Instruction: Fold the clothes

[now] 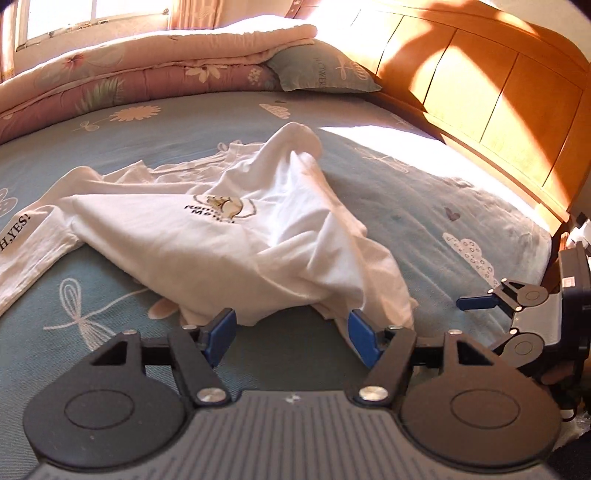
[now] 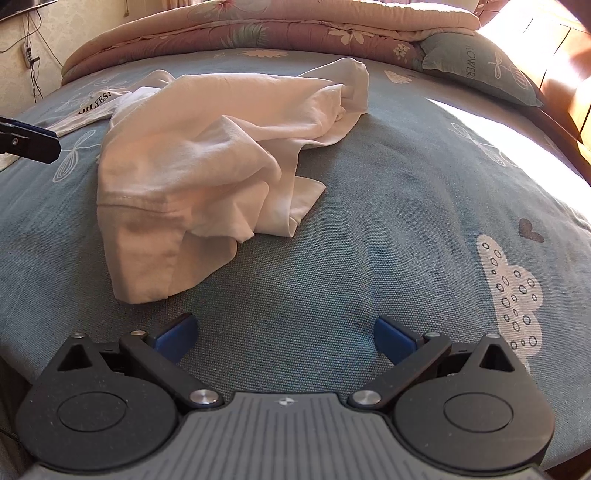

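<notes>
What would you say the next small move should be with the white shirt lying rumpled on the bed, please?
Probably bring the left tongs forward to pinch the near hem of the white long-sleeved shirt. Both tongs are open and empty, the right tongs over bare bedsheet, and the shirt is bunched, so it needs spreading flat before folding.

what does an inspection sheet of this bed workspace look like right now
surface: blue-grey patterned bedsheet, sunlit patch near the wooden headboard
job's things: white long-sleeved cotton shirt, crumpled, unfolded, one printed sleeve spread out
clutter: folded pink floral quilt; teal printed pillow
grippers: left gripper open, empty, shirt hem just beyond; right gripper open, empty, over bare sheet
cables: dark cables on the wall
surroundings: window with curtain
</notes>
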